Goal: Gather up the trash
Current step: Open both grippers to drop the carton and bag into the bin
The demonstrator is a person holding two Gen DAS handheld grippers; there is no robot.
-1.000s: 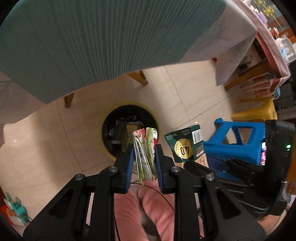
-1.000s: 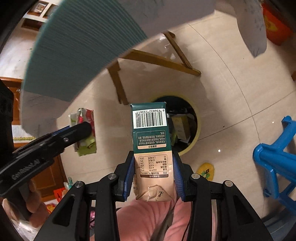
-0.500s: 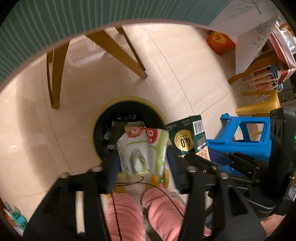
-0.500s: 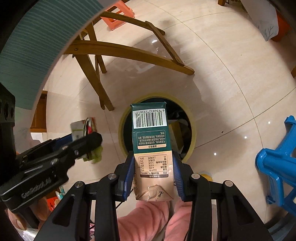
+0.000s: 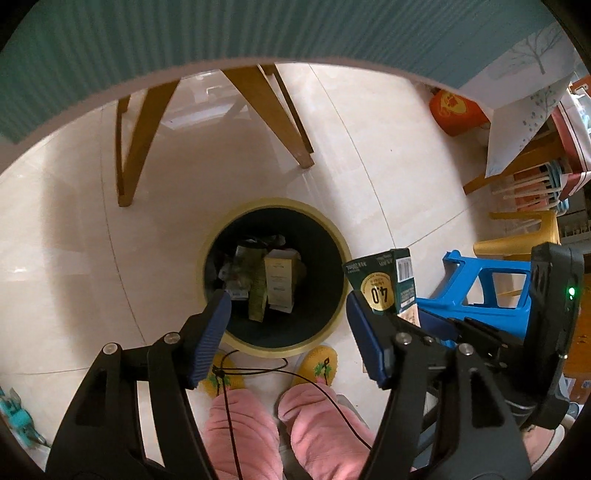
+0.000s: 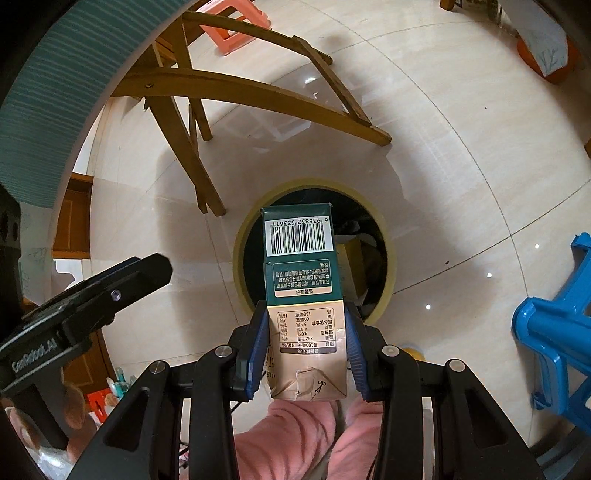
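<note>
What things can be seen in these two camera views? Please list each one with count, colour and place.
round yellow-rimmed trash bin: one, dark inside, on floor below grippers, holding cartons and wrappers
green-and-beige milk carton: one, between right gripper's pads, above bin
wooden table legs: brown, behind bin
blue plastic stool: one, right of bin
pink plastic stool: one, beyond table legs
left gripper: black, blue pads, open, holds nothing
right gripper: black, blue pads, shut on carton
pink trouser legs: two, bottom
</note>
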